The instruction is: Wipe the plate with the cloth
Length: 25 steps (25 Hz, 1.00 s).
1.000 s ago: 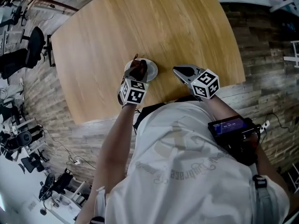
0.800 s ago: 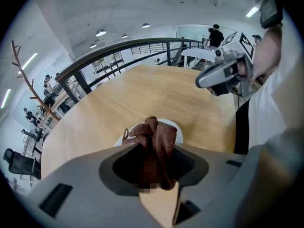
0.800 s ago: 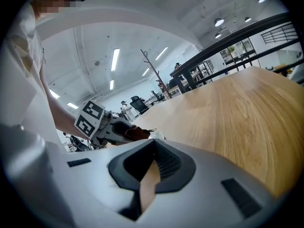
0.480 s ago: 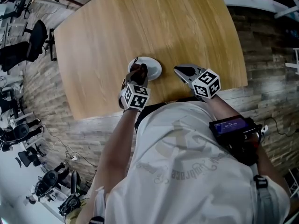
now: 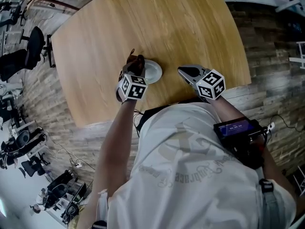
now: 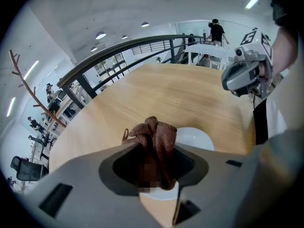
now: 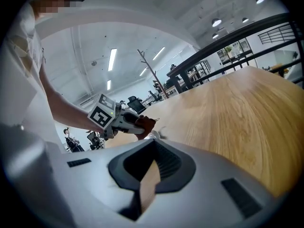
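Note:
A small white plate (image 5: 155, 71) lies on the round wooden table (image 5: 157, 23), near its front edge. My left gripper (image 5: 134, 67) is shut on a bunched brown cloth (image 5: 135, 62), which sits at the plate's left rim. In the left gripper view the cloth (image 6: 155, 139) rises between the jaws, with the plate (image 6: 197, 139) just beyond it. My right gripper (image 5: 183, 72) hovers to the right of the plate, jaws together and holding nothing. From the right gripper view, the cloth (image 7: 146, 125) and the plate (image 7: 155, 136) show small at the left.
The table's front edge (image 5: 157, 106) runs close under both grippers. A dark railing (image 6: 123, 46) curves behind the table. Office chairs (image 5: 28, 51) stand on the floor at the left.
My left gripper has carried the cloth leftward, from over the plate's middle to its left rim. The right gripper has stayed put.

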{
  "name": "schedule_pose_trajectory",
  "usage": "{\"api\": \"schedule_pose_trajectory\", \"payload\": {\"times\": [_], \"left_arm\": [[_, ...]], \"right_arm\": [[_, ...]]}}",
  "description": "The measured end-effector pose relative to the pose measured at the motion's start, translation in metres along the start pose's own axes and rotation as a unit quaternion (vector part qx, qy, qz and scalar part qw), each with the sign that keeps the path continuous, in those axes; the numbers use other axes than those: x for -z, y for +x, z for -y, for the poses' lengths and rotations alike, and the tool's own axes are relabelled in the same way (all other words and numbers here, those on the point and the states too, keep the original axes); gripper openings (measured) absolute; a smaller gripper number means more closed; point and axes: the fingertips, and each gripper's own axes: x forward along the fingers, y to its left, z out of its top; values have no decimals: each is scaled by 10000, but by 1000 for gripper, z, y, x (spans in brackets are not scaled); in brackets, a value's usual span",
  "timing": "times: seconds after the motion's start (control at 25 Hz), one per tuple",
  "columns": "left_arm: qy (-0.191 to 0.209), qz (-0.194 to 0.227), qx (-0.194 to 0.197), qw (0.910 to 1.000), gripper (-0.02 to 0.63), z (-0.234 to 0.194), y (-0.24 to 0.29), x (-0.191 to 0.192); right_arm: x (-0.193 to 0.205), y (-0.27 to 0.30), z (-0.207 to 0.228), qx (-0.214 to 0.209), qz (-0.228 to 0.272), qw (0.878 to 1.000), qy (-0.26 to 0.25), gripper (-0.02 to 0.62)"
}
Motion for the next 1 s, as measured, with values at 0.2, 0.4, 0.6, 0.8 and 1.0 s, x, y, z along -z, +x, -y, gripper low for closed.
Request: {"api": "schedule_pose_trajectory", "payload": {"times": [0.2, 0.4, 0.6, 0.8, 1.0], "left_arm": [[-243, -72, -29, 9997, 169, -7, -2, 7], [-406, -233, 34, 9989, 169, 10, -14, 30], [-538, -188, -7, 9984, 169, 31, -35, 47], [-480, -146, -9, 9987, 169, 41, -43, 46], [-347, -133, -124, 9992, 169, 19, -30, 38]], "right_arm": [[4, 0, -1, -8, -15, 10000, 26, 12], [1, 4, -7, -119, -28, 9999, -7, 12], [2, 7, -13, -228, -65, 9997, -67, 12], [1, 9, -18, -280, -107, 9995, -61, 12], [1, 8, -15, -204, -100, 9997, -33, 12]]}}
